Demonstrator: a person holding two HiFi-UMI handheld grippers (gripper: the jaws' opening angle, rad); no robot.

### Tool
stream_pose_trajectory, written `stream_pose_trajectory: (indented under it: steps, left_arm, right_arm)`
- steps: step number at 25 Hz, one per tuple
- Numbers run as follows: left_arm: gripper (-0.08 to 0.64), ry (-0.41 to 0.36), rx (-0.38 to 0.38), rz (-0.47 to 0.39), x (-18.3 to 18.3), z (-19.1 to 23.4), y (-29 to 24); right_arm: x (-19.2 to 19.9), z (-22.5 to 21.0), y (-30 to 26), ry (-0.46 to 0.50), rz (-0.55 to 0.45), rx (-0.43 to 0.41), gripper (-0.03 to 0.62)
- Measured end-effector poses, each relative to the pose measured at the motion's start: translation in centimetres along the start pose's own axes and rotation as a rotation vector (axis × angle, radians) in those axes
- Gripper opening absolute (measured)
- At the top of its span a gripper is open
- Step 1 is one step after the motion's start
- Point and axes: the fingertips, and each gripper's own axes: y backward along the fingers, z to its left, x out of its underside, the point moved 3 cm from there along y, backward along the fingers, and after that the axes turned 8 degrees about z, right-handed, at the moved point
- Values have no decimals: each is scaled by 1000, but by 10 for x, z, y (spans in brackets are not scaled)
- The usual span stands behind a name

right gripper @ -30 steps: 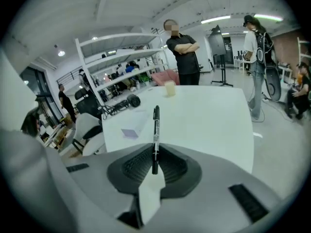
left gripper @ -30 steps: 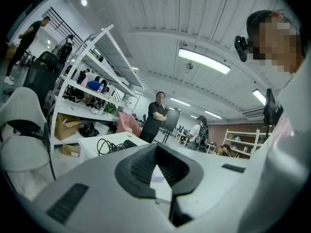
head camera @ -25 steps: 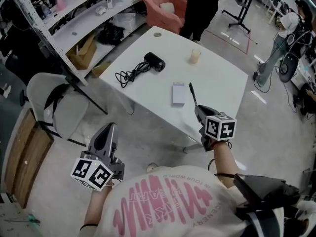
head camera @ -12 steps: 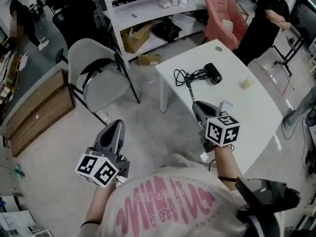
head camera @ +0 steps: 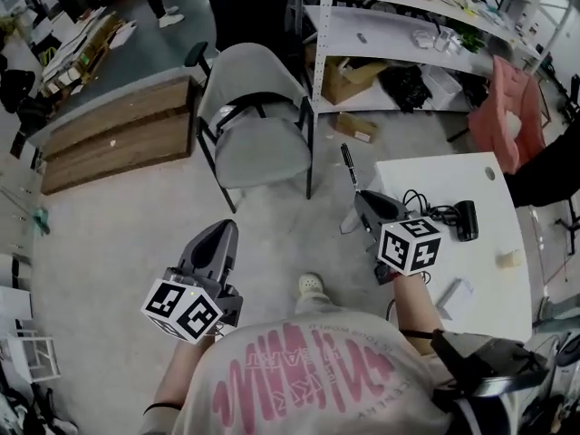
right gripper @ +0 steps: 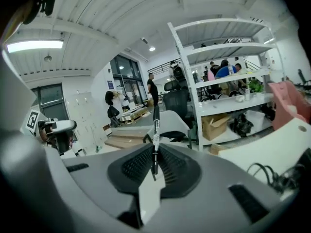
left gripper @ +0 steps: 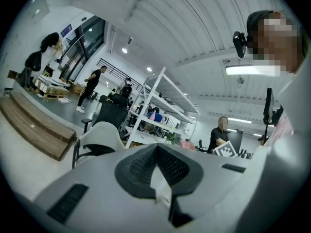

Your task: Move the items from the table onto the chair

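My right gripper is shut on a black pen that sticks out past the jaw tips over the floor, beside the white table's left corner. In the right gripper view the pen stands clamped between the pads of this gripper, pointing at the grey chair. That chair stands empty ahead. My left gripper hovers over the floor, shut and holding nothing. A black device with its cable, a small pale cup and a white box lie on the table.
White shelving with boxes under it runs behind the table and the chair. Wooden boards lie left of the chair, and a pink chair stands at the far right. My shoe shows between the grippers. People stand in the background.
The view has swung from the table to the grey chair. Both grippers moved off the table side, the right one carrying the pen away from the tabletop.
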Motion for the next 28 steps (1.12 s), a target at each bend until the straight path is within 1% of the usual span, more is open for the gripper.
stream_pose_trajectory:
  steps: [2, 5, 9, 12, 15, 17, 21, 23, 25, 28]
  left_arm:
    - [8, -2, -48, -26, -12, 15, -10]
    - [8, 29, -106, -70, -27, 37, -27]
    - [8, 45, -174, -99, -42, 59, -48]
    - [8, 50, -219, -124, -54, 74, -61]
    - [8, 69, -269, -111, -60, 89, -65]
    - [8, 72, -295, -96, -65, 102, -65]
    - [8, 62, -331, -90, -78, 145, -74]
    - [8, 71, -330, -91, -84, 173, -82]
    - [8, 79, -313, -77, -94, 204, -94]
    - [8, 84, -294, -49, -119, 250, -113]
  right_arm:
    - [-20, -3, -27, 49, 19, -42, 49]
    - [-43, -10, -63, 91, 49, -95, 51]
    - [-66, -20, -110, 67, 82, -186, 51]
    - [-81, -26, -145, 58, 109, -231, 49]
    - [-82, -23, -178, 53, 167, -265, 49]
    - [-77, -21, -201, 32, 209, -284, 49]
    - [-74, -25, -257, 9, 269, -287, 49]
    - [-73, -30, -285, -3, 305, -272, 51]
    - [-74, -35, -313, -45, 337, -248, 49]
    - [-77, -43, -356, -132, 385, -209, 51]
